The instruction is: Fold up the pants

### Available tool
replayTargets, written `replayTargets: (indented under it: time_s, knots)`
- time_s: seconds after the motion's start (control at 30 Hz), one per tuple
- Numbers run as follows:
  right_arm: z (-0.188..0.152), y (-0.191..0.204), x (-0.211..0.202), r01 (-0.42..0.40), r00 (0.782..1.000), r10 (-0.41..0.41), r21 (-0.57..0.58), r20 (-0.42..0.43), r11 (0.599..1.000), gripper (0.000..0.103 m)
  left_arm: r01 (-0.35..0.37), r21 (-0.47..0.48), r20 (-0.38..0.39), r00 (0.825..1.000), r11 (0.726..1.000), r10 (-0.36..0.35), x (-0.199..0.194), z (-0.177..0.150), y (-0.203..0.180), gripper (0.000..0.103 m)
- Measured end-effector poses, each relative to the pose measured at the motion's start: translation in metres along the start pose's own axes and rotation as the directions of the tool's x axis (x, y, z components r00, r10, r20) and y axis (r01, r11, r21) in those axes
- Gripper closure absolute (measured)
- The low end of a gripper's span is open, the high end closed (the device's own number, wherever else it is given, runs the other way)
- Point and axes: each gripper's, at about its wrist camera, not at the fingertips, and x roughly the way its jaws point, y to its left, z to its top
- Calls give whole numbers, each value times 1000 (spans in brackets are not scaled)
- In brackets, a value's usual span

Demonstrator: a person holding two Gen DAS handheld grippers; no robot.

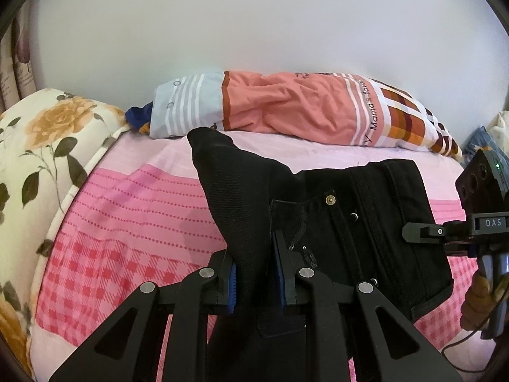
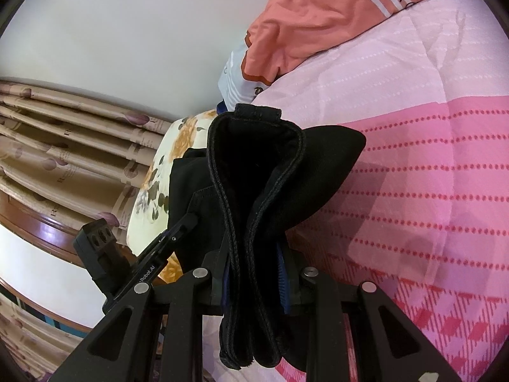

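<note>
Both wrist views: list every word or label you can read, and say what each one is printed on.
"Mama's fa…", cut off by a fold: striped pillowcase.
"DAS": right hand-held gripper, on its body.
"…Robot.AI", start hidden: left hand-held gripper, on its arm.
Curtain: scattered letters, too blurred to read.

A pink checked bedspread (image 1: 133, 222) covers the bed. At its far edge lies 1 orange-and-striped pillow (image 1: 286, 108) against the white wall (image 1: 254, 16). A floral quilt (image 1: 41, 146) sits left, curtains (image 2: 63, 146) beyond.
</note>
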Motion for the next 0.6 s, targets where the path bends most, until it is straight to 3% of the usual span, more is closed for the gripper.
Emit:
replayTargets:
  time_s: [0.6]
  knots:
    - [12, -8, 14, 4, 1000, -4, 17, -3, 1000, 80, -11, -21, -4, 1000, 1000, 11, 27, 12, 18, 84]
